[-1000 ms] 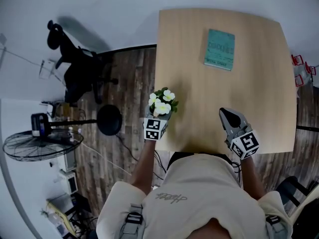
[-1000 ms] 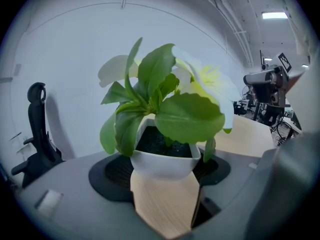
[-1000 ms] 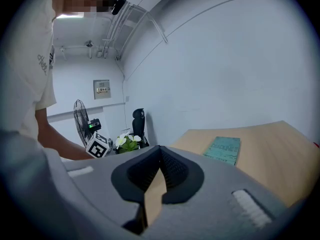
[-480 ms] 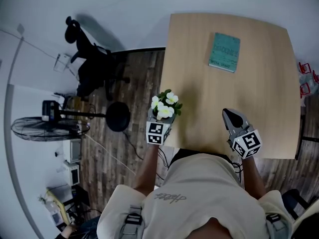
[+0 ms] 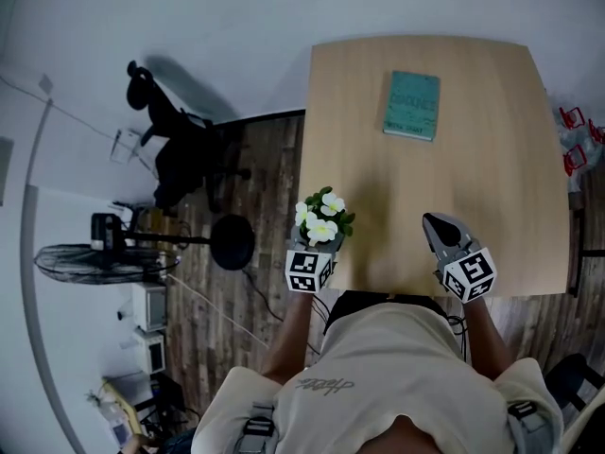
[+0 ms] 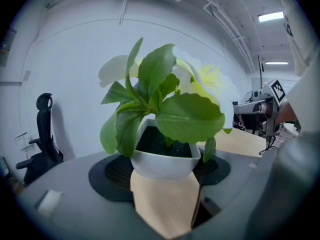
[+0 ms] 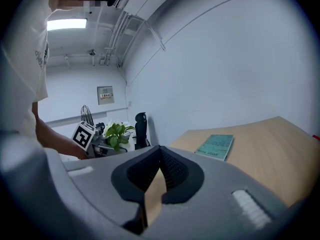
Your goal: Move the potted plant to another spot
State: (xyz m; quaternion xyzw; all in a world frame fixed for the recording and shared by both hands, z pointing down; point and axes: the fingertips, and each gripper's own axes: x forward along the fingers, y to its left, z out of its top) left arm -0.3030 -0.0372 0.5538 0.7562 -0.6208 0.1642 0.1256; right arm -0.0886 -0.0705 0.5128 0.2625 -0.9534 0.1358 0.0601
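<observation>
The potted plant (image 5: 324, 218) has white flowers and green leaves in a small white pot (image 6: 162, 160). It stands by the near left corner of the wooden table (image 5: 492, 187). My left gripper (image 5: 320, 247) is shut on the pot, one pad on each side (image 6: 162, 171). Whether the pot rests on the table or hangs just above it, I cannot tell. My right gripper (image 5: 439, 225) is over the table's near edge, shut on nothing (image 7: 159, 156). The right gripper view shows the plant (image 7: 117, 133) off to the left.
A teal book (image 5: 411, 105) lies at the far middle of the table (image 7: 216, 146). Left of the table, on the wood floor, stand a black office chair (image 5: 180, 149), a round black stand base (image 5: 232, 242) and a floor fan (image 5: 104, 258). Red items (image 5: 572, 126) sit past the right edge.
The head view has shifted. The left gripper with the plant appears slightly further right relative to the book. The right gripper has hardly moved.
</observation>
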